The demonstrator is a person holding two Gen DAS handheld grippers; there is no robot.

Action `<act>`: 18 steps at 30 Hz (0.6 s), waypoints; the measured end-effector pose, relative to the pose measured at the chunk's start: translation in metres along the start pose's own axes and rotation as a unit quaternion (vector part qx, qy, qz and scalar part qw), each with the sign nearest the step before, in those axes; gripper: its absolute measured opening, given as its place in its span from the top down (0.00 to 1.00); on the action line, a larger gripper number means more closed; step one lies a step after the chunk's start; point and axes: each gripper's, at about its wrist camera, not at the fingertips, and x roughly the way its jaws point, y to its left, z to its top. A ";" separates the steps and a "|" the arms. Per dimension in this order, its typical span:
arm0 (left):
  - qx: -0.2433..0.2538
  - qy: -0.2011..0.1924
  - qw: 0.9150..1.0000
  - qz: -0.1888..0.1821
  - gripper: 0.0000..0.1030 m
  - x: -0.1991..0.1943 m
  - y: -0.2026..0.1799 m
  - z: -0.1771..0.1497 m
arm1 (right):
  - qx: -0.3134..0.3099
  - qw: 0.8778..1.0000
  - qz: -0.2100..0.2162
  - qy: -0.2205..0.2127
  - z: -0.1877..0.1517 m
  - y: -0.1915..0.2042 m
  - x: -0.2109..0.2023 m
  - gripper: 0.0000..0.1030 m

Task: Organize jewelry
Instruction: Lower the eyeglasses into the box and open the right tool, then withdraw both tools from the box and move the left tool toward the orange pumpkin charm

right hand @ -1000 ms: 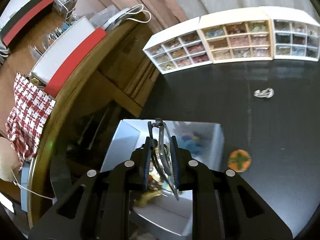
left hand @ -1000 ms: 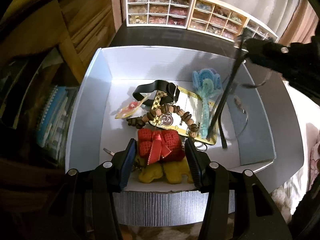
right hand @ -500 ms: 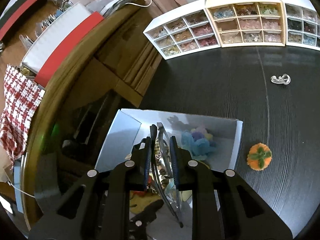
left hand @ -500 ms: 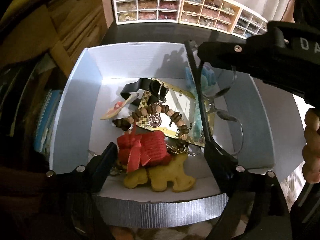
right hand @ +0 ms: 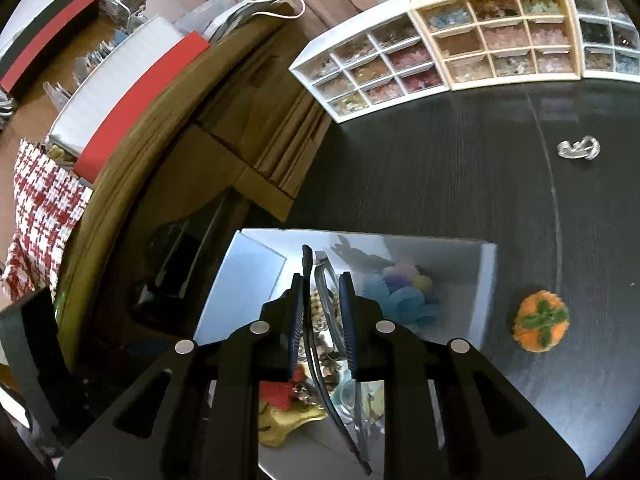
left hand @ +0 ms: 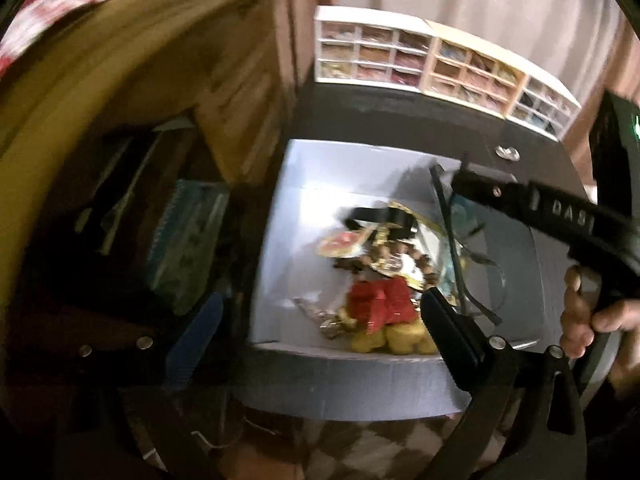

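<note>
My right gripper [right hand: 322,316] jaws pinch thin dark-framed glasses [right hand: 326,344] over the box [left hand: 280,240]; left gripper [left hand: 320,336] jaws gape empty; only my right view shows the orange pompom [right hand: 542,326] at 3 o'clock.

Motion blur smears the left wrist view, so the heaped trinkets [left hand: 380,280] in the white box [left hand: 276,248] run together. The right claw [right hand: 322,320] hides part of the glasses [right hand: 320,344] and the box's near contents.
</note>
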 end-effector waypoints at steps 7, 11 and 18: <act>-0.021 0.018 1.000 0.014 0.04 0.005 0.012 -0.007 | -0.031 0.999 0.018 -0.032 -0.007 0.010 0.003 0.72; -0.017 0.021 1.000 0.014 0.04 0.005 0.010 -0.008 | -0.032 0.996 0.031 -0.072 -0.001 0.009 -0.014 0.49; 0.009 0.027 1.000 0.006 0.04 0.005 -0.005 -0.007 | -0.058 0.989 0.001 -0.133 0.016 0.002 -0.060 0.31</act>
